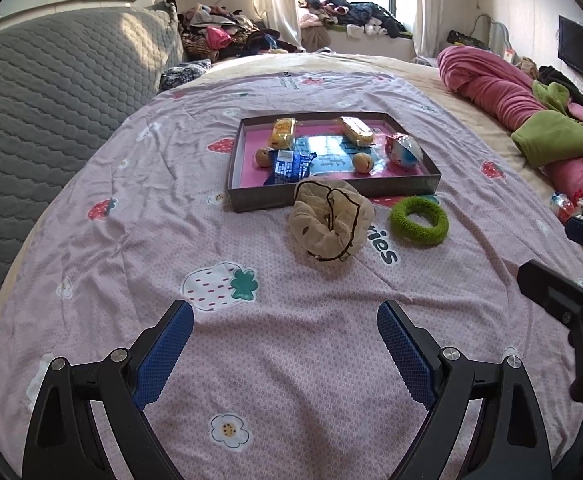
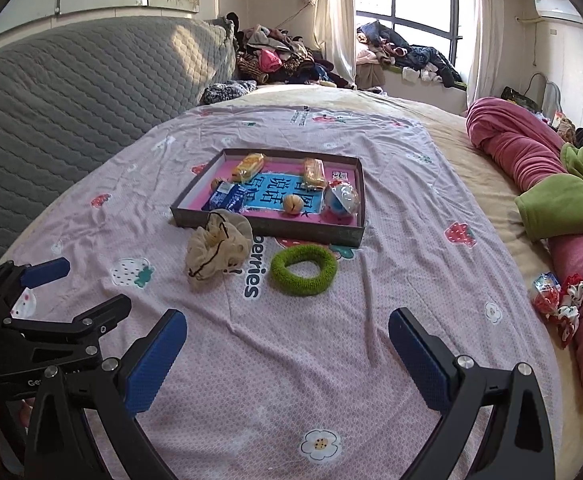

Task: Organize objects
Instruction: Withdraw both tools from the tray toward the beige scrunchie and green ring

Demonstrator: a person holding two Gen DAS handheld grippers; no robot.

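Note:
A shallow grey box (image 1: 251, 200) (image 2: 227, 222) with a pink floor rests on the bed and holds several wrapped snacks, among them a blue packet (image 1: 289, 166) (image 2: 225, 198) and a round foil one (image 1: 405, 150) (image 2: 341, 200). In front of it lie a beige scrunchie (image 1: 329, 222) (image 2: 215, 248) and a green scrunchie (image 1: 419, 220) (image 2: 303, 270). My left gripper (image 1: 285, 314) hovers open and empty over the sheet, short of the beige scrunchie. My right gripper (image 2: 287, 322) is also open and empty, short of the green scrunchie.
A pink strawberry-print sheet (image 1: 291, 360) covers the bed. A grey quilted headboard (image 1: 51, 100) rises on the left. A pink and green blanket (image 2: 551, 184) is bunched on the right, with a red snack packet and a red-white scrunchie (image 2: 559, 300) beside it. Clothes pile up by the window.

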